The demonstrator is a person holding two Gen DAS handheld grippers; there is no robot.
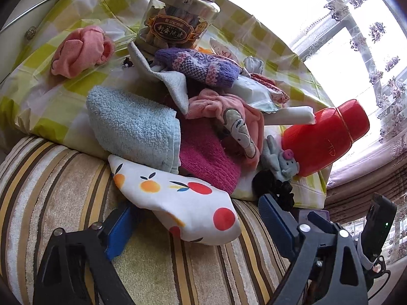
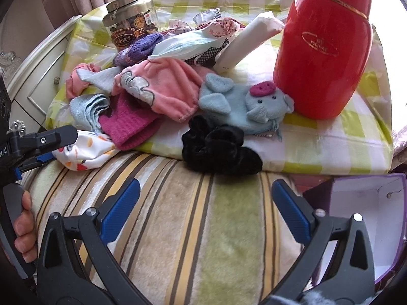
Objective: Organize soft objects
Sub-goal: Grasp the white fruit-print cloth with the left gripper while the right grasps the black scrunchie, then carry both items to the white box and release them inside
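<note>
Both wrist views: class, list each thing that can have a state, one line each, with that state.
Left gripper: open, around the fruit-print cloth.
Right gripper: open, empty.
Glass jar: upright, lid on.
Red flask: upright, closed.
Purple box: open.
Blue towel: folded.

Strong daylight enters from the window, which is burnt out to white behind the lace curtain. The red flask shows soft glare on its side. Shadows under the pile of cloths are mild. Both fisheye views bend strongly toward dark corners. The striped blanket looks slightly blurred in the right wrist view
</note>
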